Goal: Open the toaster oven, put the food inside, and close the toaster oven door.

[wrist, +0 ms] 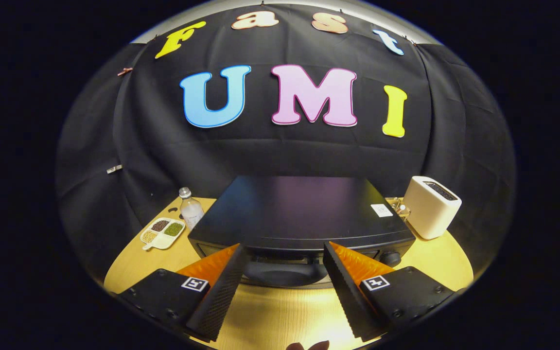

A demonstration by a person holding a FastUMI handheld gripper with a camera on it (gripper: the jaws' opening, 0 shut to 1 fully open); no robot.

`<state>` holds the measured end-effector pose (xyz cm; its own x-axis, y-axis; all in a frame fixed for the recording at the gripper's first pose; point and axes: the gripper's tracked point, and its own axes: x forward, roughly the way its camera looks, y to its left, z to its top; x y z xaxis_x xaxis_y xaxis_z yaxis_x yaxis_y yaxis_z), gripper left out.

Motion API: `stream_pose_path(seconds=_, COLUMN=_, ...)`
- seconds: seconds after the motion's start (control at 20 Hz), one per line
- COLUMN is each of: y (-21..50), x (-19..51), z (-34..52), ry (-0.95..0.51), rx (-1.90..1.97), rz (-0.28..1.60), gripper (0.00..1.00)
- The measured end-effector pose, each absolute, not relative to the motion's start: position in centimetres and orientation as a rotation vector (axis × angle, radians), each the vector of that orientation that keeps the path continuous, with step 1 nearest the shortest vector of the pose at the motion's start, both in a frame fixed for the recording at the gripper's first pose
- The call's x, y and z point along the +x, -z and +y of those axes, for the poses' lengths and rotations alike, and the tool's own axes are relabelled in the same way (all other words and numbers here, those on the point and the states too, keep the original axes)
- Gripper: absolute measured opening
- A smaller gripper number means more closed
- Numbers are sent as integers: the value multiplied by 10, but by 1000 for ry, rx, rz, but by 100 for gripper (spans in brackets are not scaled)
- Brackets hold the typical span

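The hand-held gripper (284, 253) hovered with its fingers spread apart, holding nothing, just short of the toaster oven (299, 214) on the desk (280, 311). The black, flat-topped oven's door handle (285, 272) lay between the fingertips.

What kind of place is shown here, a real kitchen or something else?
Probably a staged recording booth, not a real kitchen: black cloth hangs as the wall behind a wooden table holding a toaster oven, a toaster and a bottle. The gripper is open just before the oven.
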<state>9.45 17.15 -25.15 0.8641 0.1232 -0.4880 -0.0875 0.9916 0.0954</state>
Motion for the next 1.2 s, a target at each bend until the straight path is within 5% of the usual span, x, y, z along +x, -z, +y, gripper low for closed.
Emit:
stream_pose_path(seconds=0.6, y=268, x=97, z=170, ry=-52, rx=75, rz=528, gripper=99)
stream_pose_path(seconds=1.2, y=305, x=14, z=169, ry=-61, rx=83, rz=606, gripper=98)
